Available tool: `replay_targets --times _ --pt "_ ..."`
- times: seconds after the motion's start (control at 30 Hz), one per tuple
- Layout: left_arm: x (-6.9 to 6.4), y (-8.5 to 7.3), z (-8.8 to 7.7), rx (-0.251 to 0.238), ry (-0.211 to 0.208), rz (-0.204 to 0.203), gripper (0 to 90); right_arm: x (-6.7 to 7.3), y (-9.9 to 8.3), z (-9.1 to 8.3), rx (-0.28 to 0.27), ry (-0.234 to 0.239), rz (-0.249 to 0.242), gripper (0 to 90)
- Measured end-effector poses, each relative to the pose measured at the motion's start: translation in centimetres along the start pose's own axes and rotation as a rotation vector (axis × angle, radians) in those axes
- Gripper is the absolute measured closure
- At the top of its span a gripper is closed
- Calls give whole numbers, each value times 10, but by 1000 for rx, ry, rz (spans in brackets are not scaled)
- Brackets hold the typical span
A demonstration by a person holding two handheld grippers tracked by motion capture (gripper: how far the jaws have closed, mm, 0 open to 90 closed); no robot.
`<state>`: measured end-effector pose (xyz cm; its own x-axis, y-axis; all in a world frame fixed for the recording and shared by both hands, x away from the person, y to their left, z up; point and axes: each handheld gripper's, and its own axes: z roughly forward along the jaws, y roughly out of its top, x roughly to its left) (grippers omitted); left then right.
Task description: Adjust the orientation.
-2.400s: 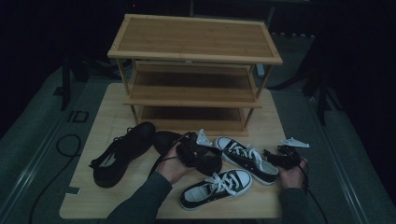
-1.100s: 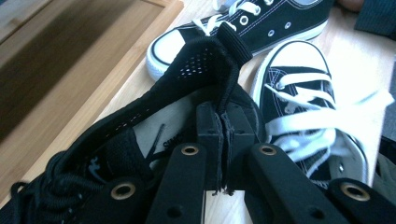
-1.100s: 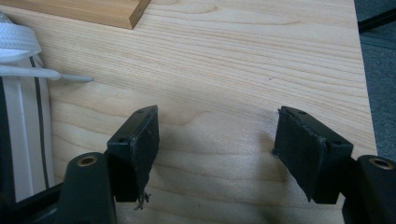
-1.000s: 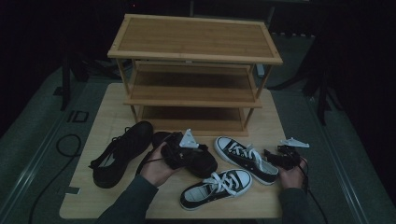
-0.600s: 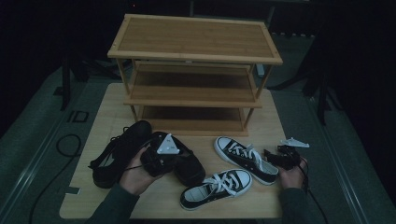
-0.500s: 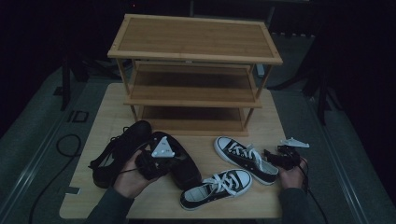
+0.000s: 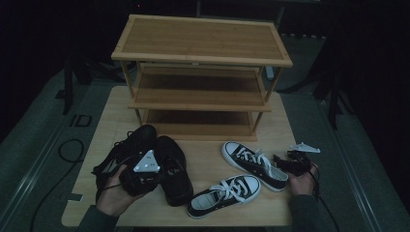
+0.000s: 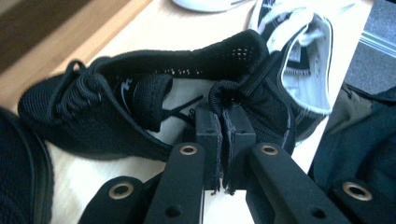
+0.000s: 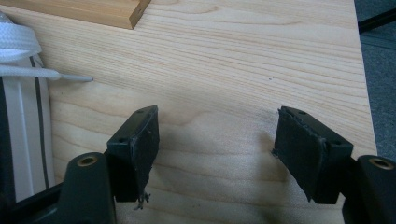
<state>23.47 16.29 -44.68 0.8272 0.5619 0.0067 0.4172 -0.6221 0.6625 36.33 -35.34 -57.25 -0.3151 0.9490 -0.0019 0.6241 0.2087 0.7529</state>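
High view: the left gripper (image 7: 140, 176) has dragged one black shoe (image 7: 173, 169) leftward beside its mate (image 7: 126, 150), pairing them. Left gripper view: jaws pinched tight on the shoe's heel collar (image 8: 232, 95). Right gripper view: the right gripper (image 9: 217, 154) gapes empty over the table (image 9: 243, 70).

Light wood table (image 7: 208, 150), grain clear in the right gripper view. Grey-green floor (image 7: 38, 145) around it. Black cable (image 7: 60, 151) loops on the floor left of the table, near a dark "ID" mark (image 7: 80, 121). Small grey strip (image 7: 72, 196) just off the table's near left corner. Dark stand legs left (image 7: 67, 82) and right (image 7: 333, 96); background black.
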Motion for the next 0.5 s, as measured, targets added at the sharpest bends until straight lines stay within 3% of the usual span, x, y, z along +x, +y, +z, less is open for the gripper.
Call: replay_targets --times 0.1,0.2,0.5 --pt "1 -11 2 40 2 -2 863 0 0 0 0 0 0 305" --pt "3 -19 2 45 -3 -19 865 0 0 0 0 0 0 305" --pt "2 -27 5 80 -28 -21 827 0 0 0 -2 0 1 304"
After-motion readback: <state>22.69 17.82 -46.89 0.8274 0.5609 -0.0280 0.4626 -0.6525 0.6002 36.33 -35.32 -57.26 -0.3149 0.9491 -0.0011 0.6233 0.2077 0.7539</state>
